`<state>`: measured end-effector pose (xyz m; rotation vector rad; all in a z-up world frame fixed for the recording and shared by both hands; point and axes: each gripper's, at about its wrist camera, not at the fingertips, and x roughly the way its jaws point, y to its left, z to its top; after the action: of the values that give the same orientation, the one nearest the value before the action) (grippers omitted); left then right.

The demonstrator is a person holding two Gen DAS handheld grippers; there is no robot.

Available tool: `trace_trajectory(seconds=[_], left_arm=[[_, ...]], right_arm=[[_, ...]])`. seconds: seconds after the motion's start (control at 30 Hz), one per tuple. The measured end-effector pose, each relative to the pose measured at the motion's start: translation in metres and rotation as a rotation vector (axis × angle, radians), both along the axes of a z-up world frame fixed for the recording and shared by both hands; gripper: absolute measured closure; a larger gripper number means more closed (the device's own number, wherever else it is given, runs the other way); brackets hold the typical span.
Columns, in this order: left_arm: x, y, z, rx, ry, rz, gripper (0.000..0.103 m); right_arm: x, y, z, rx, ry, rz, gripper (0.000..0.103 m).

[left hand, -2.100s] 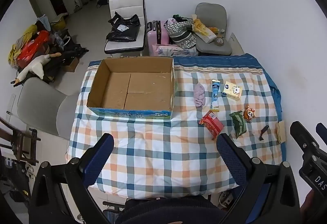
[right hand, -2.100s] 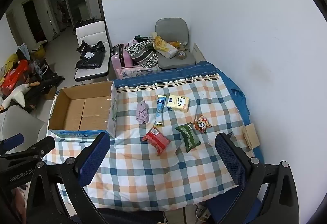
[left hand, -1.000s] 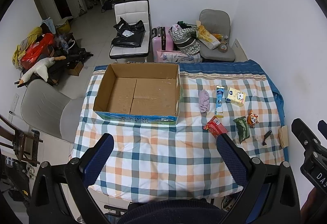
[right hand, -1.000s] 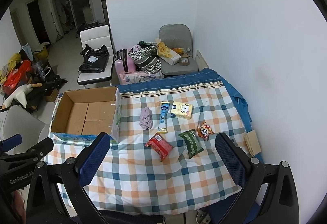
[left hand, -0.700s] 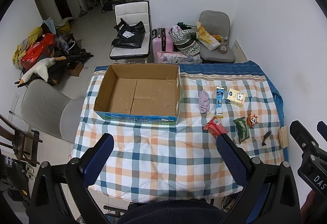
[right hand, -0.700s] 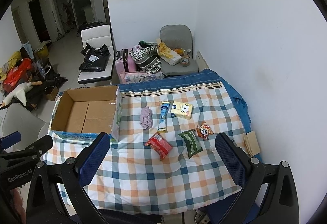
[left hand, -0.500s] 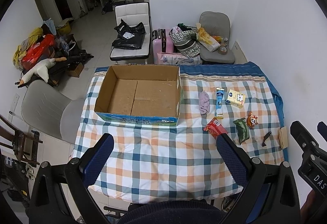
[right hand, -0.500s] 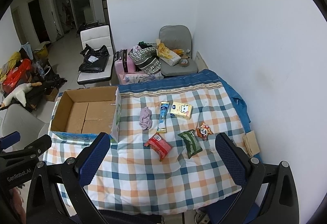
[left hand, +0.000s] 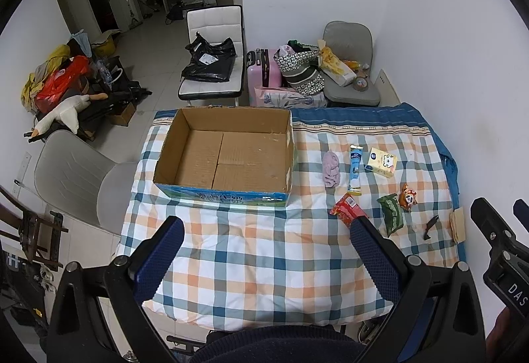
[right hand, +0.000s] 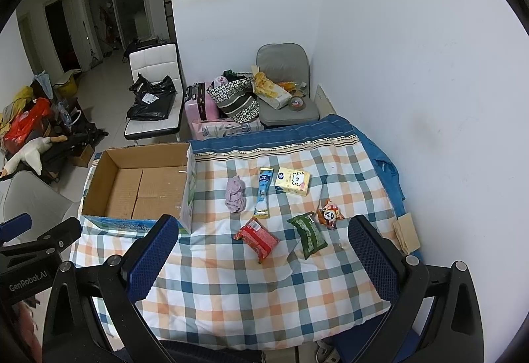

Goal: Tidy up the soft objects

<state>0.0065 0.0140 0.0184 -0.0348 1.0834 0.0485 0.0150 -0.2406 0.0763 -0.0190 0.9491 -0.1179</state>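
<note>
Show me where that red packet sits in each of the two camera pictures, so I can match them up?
Left wrist view: the red packet lies right of centre on the checked cloth, partly behind the right fingertip of the left gripper.
Right wrist view: the red packet lies near the centre, in full view.
Shared landmark: the cardboard box, to the packet's left in both views.
</note>
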Motion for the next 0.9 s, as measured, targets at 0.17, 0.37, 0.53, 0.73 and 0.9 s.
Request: trace_trajectory(seconds=[0.17, 0.37, 0.53, 0.73, 0.9], left_arm=[[-0.0022, 0.0002, -0.001, -0.001, -0.004, -0.001, 0.0], [-0.0023, 0.0007, -0.0011, -0.001, -0.004, 0.001, 0.0], [-0.0023, 0.001, -0.0007, -0.002, -0.003, 0.0, 0.0], [-0.0035, 0.0014, -0.0017, -0.002, -0.005, 0.001, 0.0], [-0.0033, 0.0011, -0.0003, -0.004, -0.005, 0.002, 0.0]], right_arm=[[-0.0009, 0.0007, -0.0002, 0.0, -0.003, 0.001, 0.0], [-0.0017, 0.0009, -0.0007, -0.002, -0.003, 0.002, 0.0], [-0.0022, 0.0016, -0.001, 0.0, -0.004, 0.0, 0.0], [-0.0021, 0.0023, -0.001, 0.001, -0.004, 0.001, 0.0], [-0.002, 0.0027, -0.0008, 0.0, -0.002, 0.002, 0.0]])
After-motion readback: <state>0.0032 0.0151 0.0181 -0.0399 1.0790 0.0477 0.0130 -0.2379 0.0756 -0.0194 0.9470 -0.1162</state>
